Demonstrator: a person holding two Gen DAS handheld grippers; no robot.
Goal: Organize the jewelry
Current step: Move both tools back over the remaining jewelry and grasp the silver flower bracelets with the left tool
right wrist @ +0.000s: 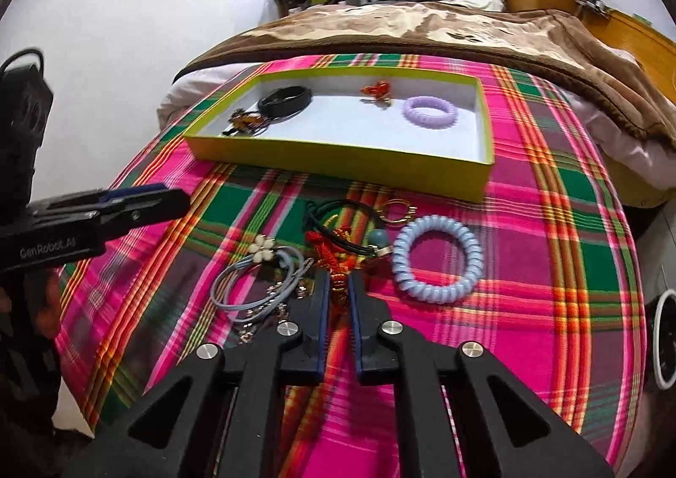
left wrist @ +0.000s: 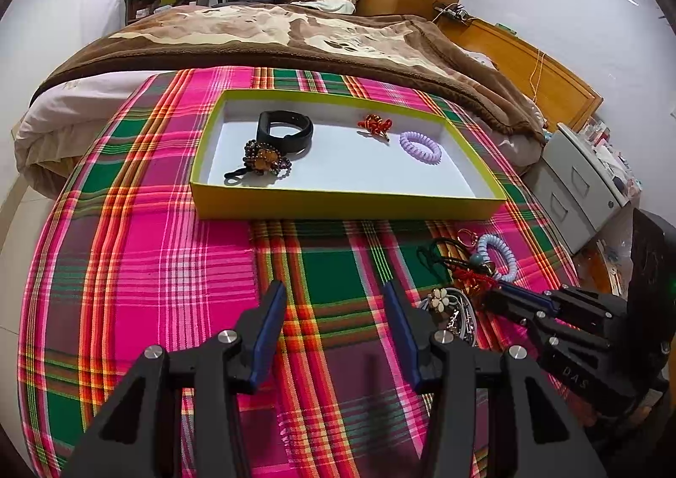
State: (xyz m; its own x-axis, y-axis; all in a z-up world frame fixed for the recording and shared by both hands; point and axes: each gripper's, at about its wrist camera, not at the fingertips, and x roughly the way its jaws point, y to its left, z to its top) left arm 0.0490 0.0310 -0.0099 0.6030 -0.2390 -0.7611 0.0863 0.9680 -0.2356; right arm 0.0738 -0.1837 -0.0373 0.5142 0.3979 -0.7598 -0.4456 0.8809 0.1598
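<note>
right tongs [right wrist: 338,292] pinching red knotted charm [right wrist: 338,288] in jewelry pile [right wrist: 338,249] on plaid surface [right wrist: 549,245] - probably headed for yellow tray [right wrist: 338,159] behind. left tongs [left wrist: 333,309] spread, empty, hovering clear - out of the way.

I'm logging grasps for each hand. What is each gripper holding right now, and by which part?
The right gripper is shut on the red knotted ornament in the loose pile, pinching its near end. The left gripper is open above the plaid cloth, holding nothing.
</note>
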